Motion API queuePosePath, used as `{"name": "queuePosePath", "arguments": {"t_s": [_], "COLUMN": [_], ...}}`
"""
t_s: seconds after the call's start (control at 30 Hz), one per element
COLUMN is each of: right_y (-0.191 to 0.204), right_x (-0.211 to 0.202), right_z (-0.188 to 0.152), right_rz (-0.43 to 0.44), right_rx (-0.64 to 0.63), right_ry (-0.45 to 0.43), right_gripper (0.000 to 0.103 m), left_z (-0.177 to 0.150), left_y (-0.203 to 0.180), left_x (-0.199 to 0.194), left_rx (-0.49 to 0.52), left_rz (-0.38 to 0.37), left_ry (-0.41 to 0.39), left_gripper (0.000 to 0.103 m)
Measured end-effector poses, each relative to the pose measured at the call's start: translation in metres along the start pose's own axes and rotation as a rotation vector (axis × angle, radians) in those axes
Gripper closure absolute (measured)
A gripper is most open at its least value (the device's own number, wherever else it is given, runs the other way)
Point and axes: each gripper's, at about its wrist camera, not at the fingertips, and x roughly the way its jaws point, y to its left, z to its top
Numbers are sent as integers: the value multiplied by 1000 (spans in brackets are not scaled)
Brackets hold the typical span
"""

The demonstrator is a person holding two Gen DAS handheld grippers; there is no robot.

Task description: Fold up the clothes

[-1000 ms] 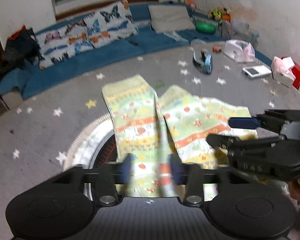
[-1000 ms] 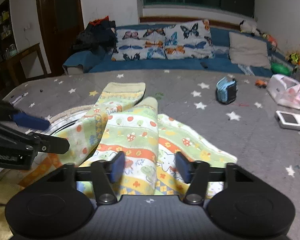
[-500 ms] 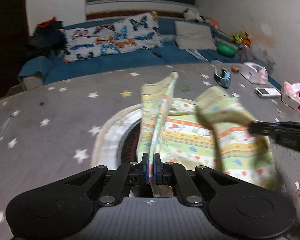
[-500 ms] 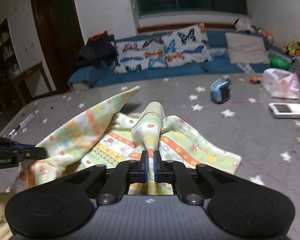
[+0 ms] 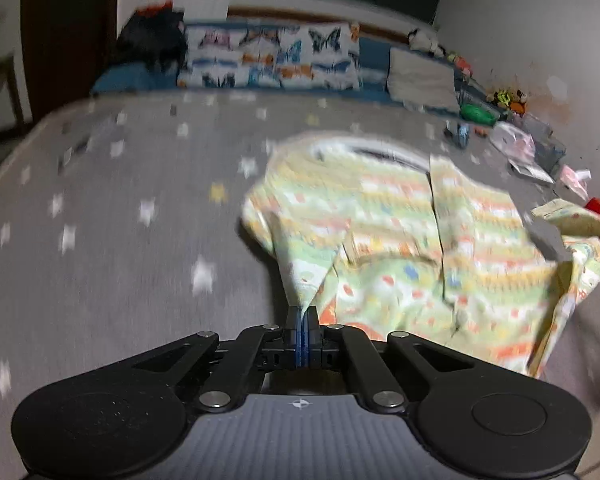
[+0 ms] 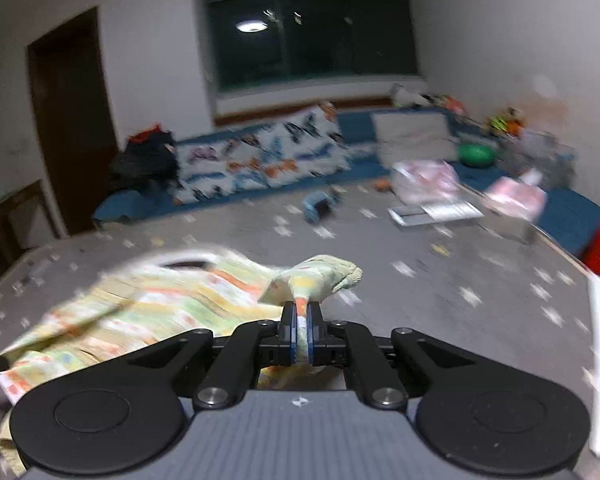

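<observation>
A grey star-print mat (image 5: 100,240) is covering the floor, with a blue couch (image 5: 372,64) and butterfly pillows (image 5: 272,58) running along the far wall. Lying across the middle of the mat is the garment (image 5: 400,248), a pale green and yellow striped piece, rumpled and partly doubled over on itself; part of it is raised off the mat where the tools are gripping it.

The left gripper (image 5: 302,320) is clamping one corner of the garment, its jaws pressed together with only thin cloth between them. The right gripper (image 6: 301,322) is likewise squeezing tight on a bunched end of the garment (image 6: 316,276), which is puffing out just past its pads.

Judging by the two pinched ends and the cloth strung between them, the step in hand looks like spreading or carrying the garment for a fold. The next move is likely calling for both grips holding firm while the ends are being drawn level, then laid flat with edges matched.
</observation>
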Motion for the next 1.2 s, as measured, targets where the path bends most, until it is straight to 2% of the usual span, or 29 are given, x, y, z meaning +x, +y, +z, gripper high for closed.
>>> {"name": "queuePosePath", "arguments": {"t_s": [0.1, 0.17, 0.33, 0.4, 0.5, 0.7, 0.83, 1.0, 1.1, 1.2], "right_y": [-27, -41, -48, -41, -24, 6, 18, 19, 21, 27], "right_x": [3, 2, -15, -16, -7, 49, 88, 122, 134, 143], "right_z": [-20, -29, -24, -16, -4, 3, 3, 6, 10, 14], "right_rz": [-79, -121, -156, -140, -81, 40, 45, 41, 37, 36], "right_rx": [40, 65, 52, 36, 6, -34, -68, -70, -84, -107], "right_ry": [106, 148, 101, 74, 67, 155, 204, 254, 254, 253], "right_gripper": [97, 94, 89, 85, 83, 81, 77, 75, 74, 74], "left_z": [-16, -14, 5, 14, 30, 57, 70, 79, 80, 81], "left_y": [-4, -4, -6, -12, -22, -54, -63, -64, -62, -61], "left_x": [-4, -8, -21, -25, -16, 43, 84, 116, 120, 122], "left_rx": [27, 40, 71, 86, 87, 127, 117, 113, 121, 144], "left_rz": [-9, -16, -39, -51, -126, -188, -173, -156, -138, -82], "left_ry": [51, 56, 12, -19, -27, 17, 50, 75, 51, 22], "left_gripper": [102, 101, 95, 89, 88, 88, 88, 89, 89, 90]}}
